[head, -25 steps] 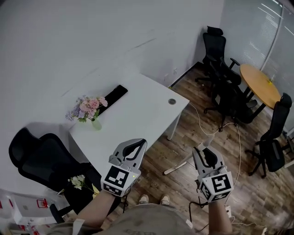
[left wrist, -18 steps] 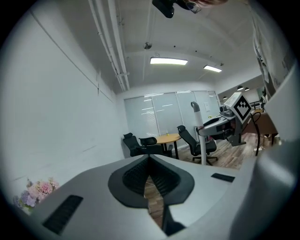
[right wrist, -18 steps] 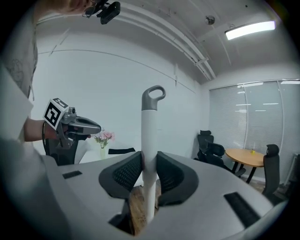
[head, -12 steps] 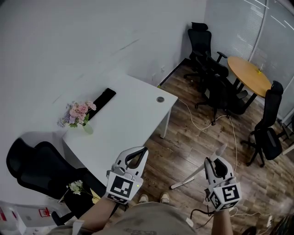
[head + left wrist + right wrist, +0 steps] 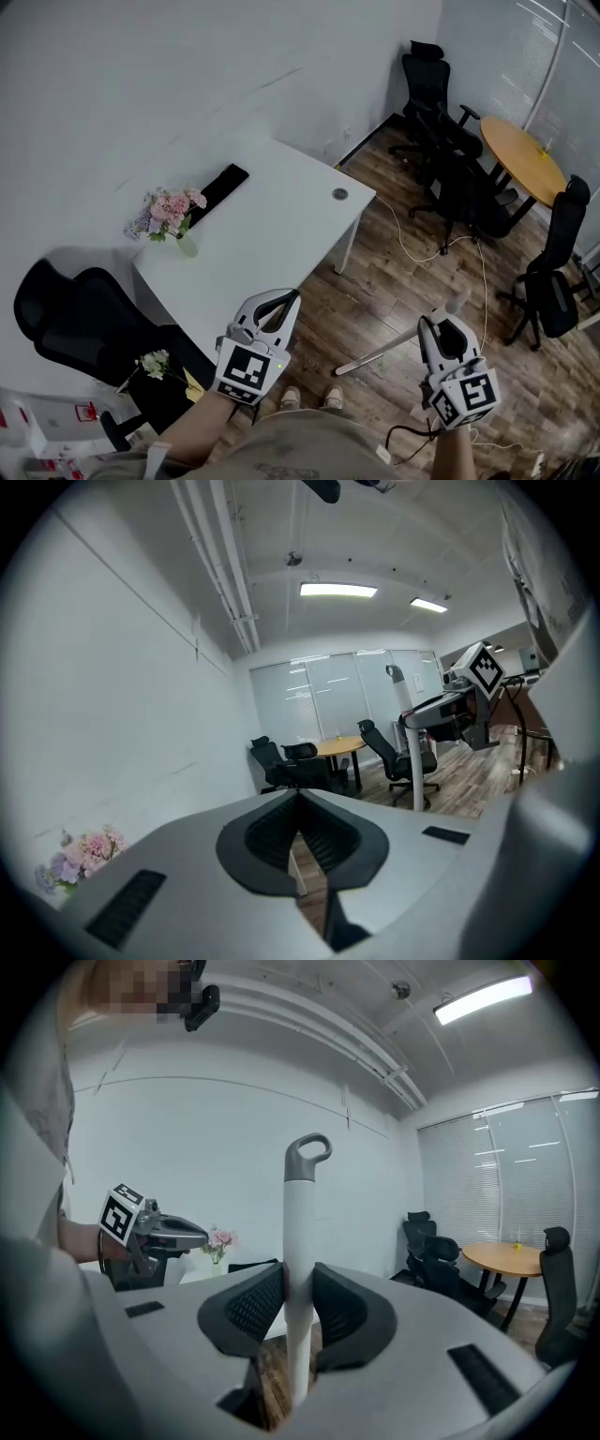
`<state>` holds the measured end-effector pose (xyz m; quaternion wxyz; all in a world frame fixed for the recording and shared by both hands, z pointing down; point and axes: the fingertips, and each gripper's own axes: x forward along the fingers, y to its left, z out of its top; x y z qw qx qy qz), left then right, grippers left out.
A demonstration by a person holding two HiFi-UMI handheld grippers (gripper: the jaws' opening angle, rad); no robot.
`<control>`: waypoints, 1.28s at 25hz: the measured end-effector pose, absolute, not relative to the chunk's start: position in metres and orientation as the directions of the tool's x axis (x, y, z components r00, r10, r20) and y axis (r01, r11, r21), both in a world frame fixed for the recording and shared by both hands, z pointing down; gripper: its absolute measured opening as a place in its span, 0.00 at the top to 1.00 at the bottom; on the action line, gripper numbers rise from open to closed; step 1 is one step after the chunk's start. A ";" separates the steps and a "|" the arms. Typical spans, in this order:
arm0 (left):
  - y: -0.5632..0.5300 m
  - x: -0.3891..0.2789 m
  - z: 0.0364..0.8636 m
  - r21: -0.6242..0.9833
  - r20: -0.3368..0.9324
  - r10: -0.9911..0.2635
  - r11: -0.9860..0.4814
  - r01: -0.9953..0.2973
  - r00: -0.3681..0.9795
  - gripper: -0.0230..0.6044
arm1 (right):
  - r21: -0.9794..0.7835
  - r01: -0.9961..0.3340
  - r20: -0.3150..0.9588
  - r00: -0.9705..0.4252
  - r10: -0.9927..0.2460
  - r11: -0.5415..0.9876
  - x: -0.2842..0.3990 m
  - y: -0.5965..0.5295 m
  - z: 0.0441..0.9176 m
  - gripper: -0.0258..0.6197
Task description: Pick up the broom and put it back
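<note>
Near right, the right gripper (image 5: 439,326) is clamped on the white handle of the broom (image 5: 380,352), which slants down to its left over the wood floor (image 5: 394,281). Near left, the left gripper (image 5: 292,298) has its jaws together on nothing. Beyond stands a white desk (image 5: 272,234) with flowers (image 5: 169,211), and at far right black office chairs (image 5: 441,103) and a round wooden table (image 5: 525,155).

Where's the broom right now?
The broom is clamped in the right gripper, low right in the head view, its handle slanting over the wood floor right of the white desk.

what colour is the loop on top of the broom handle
Grey loop, above a white handle; clearest in the right gripper view.
</note>
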<state>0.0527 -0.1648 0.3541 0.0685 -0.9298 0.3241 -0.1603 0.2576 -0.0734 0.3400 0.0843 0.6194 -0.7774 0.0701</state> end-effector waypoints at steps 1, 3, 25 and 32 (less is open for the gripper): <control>-0.168 0.049 0.355 -0.227 0.255 -0.635 -0.773 -0.593 0.729 0.94 | -0.005 -0.970 0.213 -0.239 -0.947 0.243 0.254 -0.078 0.338 0.78; -0.175 0.041 0.357 -0.219 0.257 -0.655 -0.755 -0.617 0.710 0.94 | -0.001 -0.957 0.206 -0.283 -0.937 0.289 0.244 -0.089 0.334 0.78; -0.230 -0.017 0.462 -0.188 0.407 -0.751 -0.626 -0.757 0.520 0.94 | 0.012 -0.777 0.386 -0.577 -0.720 0.629 0.146 -0.212 0.497 0.78; -0.235 -0.036 0.539 -0.157 0.493 -0.735 -0.602 -0.783 0.466 0.94 | -0.009 -0.745 0.454 -0.597 -0.661 0.667 0.128 -0.221 0.578 0.78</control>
